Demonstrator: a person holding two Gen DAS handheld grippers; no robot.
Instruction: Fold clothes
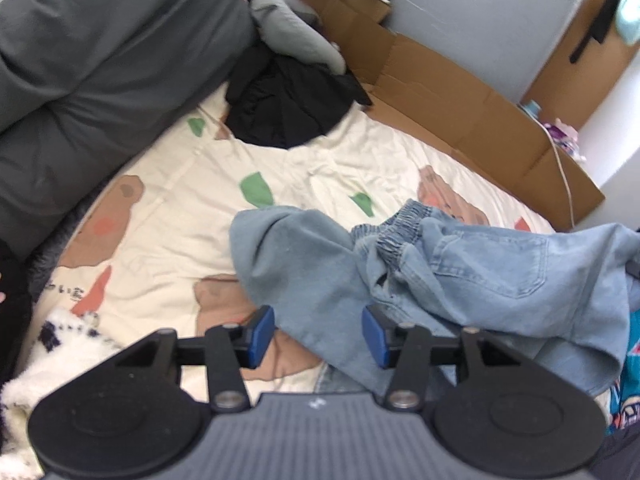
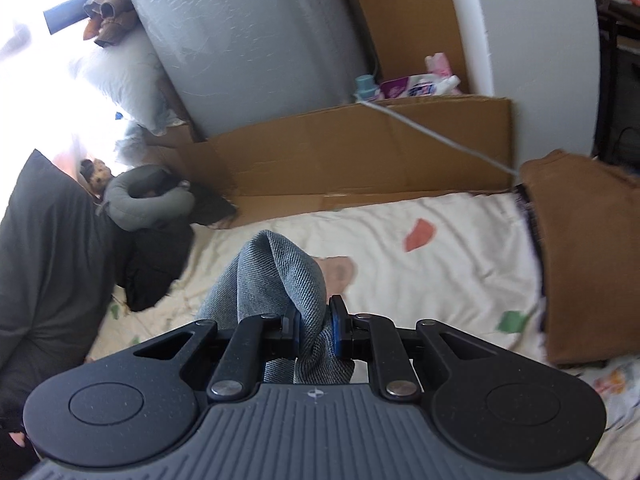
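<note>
Light blue jeans with an elastic waistband lie crumpled on the cream patterned bedsheet, partly lifted toward the right. My left gripper stands open just above the bed, with a jeans leg passing between its blue pads without being pinched. In the right wrist view my right gripper is shut on a bunched fold of the jeans, which rises above its fingers. The bedsheet stretches beyond it.
A black garment and a grey pillow lie at the head of the bed beside a dark grey duvet. Cardboard lines the far side. A white fluffy item is at lower left, a brown cloth at right.
</note>
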